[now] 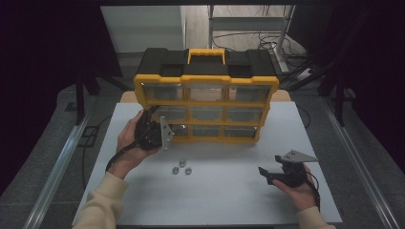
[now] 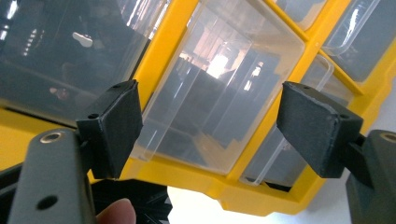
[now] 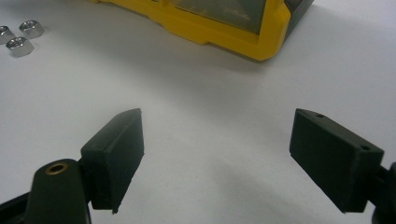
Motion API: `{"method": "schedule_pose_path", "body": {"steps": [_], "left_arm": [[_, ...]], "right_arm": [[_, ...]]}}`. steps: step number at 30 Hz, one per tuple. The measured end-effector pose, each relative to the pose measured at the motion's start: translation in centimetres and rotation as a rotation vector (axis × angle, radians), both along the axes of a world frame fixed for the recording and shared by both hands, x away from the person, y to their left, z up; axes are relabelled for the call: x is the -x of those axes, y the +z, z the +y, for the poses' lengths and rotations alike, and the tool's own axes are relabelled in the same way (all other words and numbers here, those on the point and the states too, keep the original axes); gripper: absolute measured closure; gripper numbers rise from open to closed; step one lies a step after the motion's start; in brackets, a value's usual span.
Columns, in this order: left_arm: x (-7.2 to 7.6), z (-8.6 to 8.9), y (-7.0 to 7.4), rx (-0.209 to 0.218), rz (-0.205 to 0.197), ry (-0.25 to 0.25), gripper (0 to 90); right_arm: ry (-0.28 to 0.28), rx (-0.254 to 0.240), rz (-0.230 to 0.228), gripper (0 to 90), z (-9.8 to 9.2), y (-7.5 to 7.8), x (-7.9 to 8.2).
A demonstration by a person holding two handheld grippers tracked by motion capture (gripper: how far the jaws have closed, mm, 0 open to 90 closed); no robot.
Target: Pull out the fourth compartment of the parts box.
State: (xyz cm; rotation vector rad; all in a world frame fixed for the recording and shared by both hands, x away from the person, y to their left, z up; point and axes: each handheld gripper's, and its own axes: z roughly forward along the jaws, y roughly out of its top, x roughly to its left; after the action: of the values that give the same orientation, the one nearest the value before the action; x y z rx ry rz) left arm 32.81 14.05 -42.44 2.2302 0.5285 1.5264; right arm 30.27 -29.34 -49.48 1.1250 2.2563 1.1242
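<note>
The left gripper stood at the lower-left corner of the organizer, its jaws wide apart on either side of a clear drawer without pressing on it. The organizer stood upright at the far side of the white table: a yellow frame, a black top with a yellow handle, and three rows of three see-through drawers. Through the drawer fronts only dim shapes and glare showed, so their contents could not be made out. Three metal nuts lay on the table just in front of the organizer. The right gripper rested on the table well to the right of the nuts, jaws spread apart with nothing between them. No readable writing or brand mark showed on the organizer
</note>
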Motion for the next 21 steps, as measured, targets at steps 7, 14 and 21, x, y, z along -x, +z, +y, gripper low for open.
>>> {"method": "schedule_pose_path", "body": {"steps": [7, 14, 21], "left_arm": [[-0.35, -0.40, -0.06, -0.015, -0.008, 0.002, 25.9], [-0.69, -0.57, -0.13, -0.029, -0.030, 0.004, 32.4], [-0.88, -0.60, -0.19, -0.035, -0.049, 0.011, 37.8]], "right_arm": [[-0.001, 0.002, -0.002, 18.2, -0.05, 0.01, 0.01], [-0.004, 0.005, -0.002, 18.2, -0.06, 0.00, -0.02], [-0.006, 0.007, -0.003, 18.2, -0.08, -0.02, -0.03]]}}
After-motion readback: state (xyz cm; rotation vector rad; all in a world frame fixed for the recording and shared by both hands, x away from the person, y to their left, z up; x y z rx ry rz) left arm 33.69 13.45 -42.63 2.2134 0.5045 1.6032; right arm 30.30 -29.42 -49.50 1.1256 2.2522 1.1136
